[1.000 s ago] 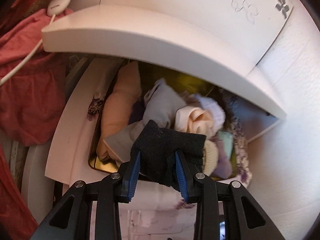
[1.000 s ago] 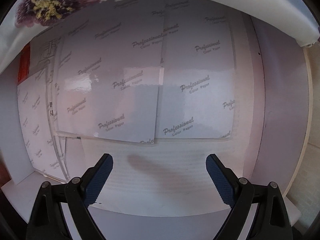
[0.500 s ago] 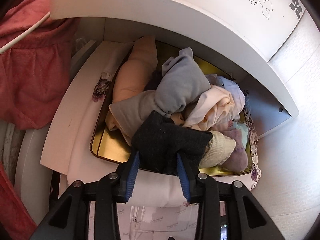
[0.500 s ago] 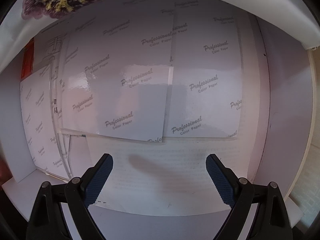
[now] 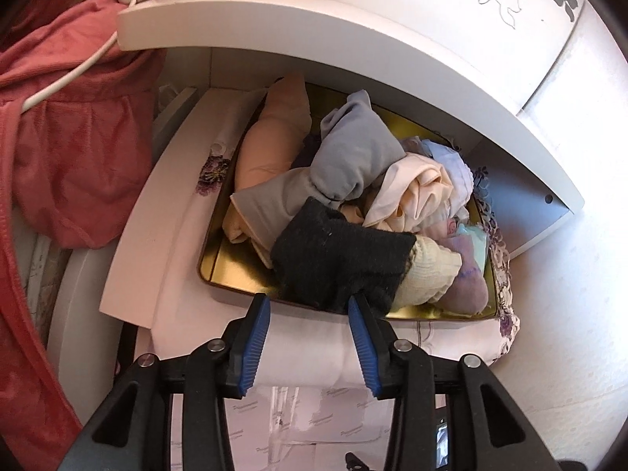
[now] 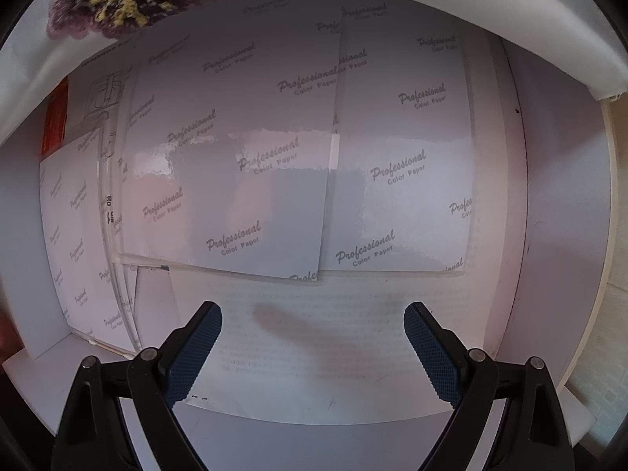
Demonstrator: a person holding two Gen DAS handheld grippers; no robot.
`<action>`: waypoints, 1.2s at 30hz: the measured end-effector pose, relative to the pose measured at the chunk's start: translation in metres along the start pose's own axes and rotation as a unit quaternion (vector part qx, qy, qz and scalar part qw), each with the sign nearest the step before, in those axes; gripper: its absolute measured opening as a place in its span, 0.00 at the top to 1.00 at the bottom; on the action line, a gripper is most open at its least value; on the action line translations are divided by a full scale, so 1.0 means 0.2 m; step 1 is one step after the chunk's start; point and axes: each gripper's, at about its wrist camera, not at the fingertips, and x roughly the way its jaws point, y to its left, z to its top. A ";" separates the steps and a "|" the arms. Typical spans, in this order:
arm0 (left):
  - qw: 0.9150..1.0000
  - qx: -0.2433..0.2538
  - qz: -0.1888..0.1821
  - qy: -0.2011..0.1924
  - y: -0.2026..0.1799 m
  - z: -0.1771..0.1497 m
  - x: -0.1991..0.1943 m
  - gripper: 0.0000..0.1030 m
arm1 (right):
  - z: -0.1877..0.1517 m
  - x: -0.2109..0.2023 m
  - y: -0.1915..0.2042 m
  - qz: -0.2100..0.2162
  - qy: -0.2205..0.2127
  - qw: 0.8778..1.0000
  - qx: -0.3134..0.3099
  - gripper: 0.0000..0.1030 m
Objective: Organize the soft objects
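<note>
A white shelf unit overhangs a gold tray heaped with soft garments, a black sock lying at its near edge. The left gripper, jaws just opening, has let go of the sock, which sits beyond its tips. The right gripper hangs spread wide, empty, over sheets of printed paper

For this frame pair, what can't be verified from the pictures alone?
- Left wrist view: whether the left gripper pads still press the black sock; its near edge hides the contact. The jaws have just been opening.
- Left wrist view: the rear of the gold tray, covered by piled clothes and the white shelf.
- Right wrist view: the open right gripper sees only paper sheets; the tray is out of frame.
</note>
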 end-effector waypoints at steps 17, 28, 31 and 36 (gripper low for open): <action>0.999 0.023 0.025 -0.020 0.04 -0.17 -0.17 0.60 | -0.02 -0.08 0.02 -0.005 -0.031 0.999 -0.011 0.08; 0.999 0.023 0.040 -0.009 0.09 -0.31 -0.22 0.60 | -0.09 -0.20 0.14 -0.020 -0.091 0.995 -0.038 0.08; 0.999 0.022 0.045 -0.007 0.11 -0.35 -0.23 0.60 | -0.10 -0.23 0.19 -0.027 -0.104 0.993 -0.044 0.08; 0.998 0.025 0.052 -0.007 0.10 -0.38 -0.26 0.60 | -0.15 -0.28 0.23 -0.040 -0.125 0.990 -0.052 0.08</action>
